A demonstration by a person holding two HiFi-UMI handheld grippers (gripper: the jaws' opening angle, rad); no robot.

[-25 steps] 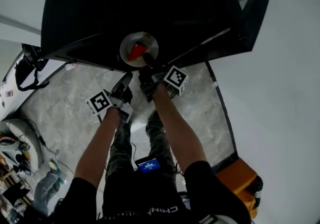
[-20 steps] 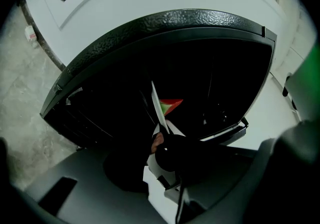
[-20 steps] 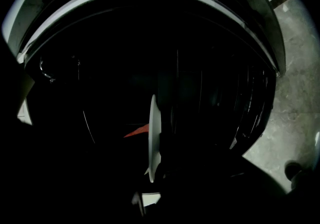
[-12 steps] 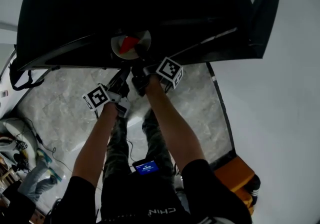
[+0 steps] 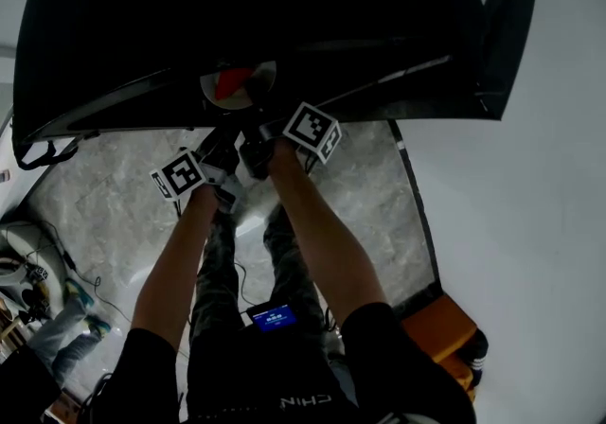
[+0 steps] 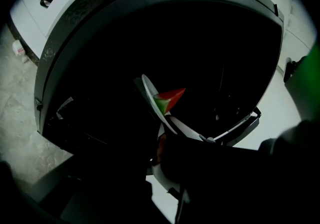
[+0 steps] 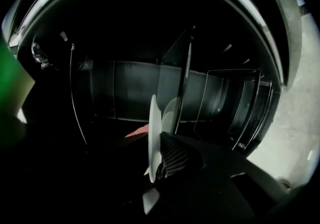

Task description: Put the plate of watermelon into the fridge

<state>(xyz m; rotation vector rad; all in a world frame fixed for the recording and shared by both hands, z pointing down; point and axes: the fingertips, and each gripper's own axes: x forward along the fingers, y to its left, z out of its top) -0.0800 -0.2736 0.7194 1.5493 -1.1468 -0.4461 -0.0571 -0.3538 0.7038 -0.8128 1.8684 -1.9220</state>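
A white plate point(image 5: 242, 91) with a red watermelon wedge point(image 5: 228, 83) hangs at the mouth of the black fridge point(image 5: 284, 15). My right gripper point(image 5: 256, 119) is shut on the plate's near rim. In the right gripper view the plate point(image 7: 153, 138) stands edge-on with a ribbed pad point(image 7: 172, 160) pressed on it, and the wedge point(image 7: 137, 131) shows behind it. My left gripper point(image 5: 225, 140) sits just below and left of the plate, its jaws lost in the dark. In the left gripper view the plate point(image 6: 151, 99) and wedge point(image 6: 170, 98) are tilted before the dark interior.
The fridge door point(image 5: 507, 25) stands open at the right. Clear shelves and bins point(image 7: 220, 98) line the inside. The floor below is grey marble point(image 5: 104, 195), with clutter point(image 5: 28, 271) at the left, an orange object point(image 5: 445, 332) at the lower right, and a white wall on the right.
Both grippers and the plate have shifted up and left in the head view, toward the fridge. The plate now sits partly under the fridge's front edge.
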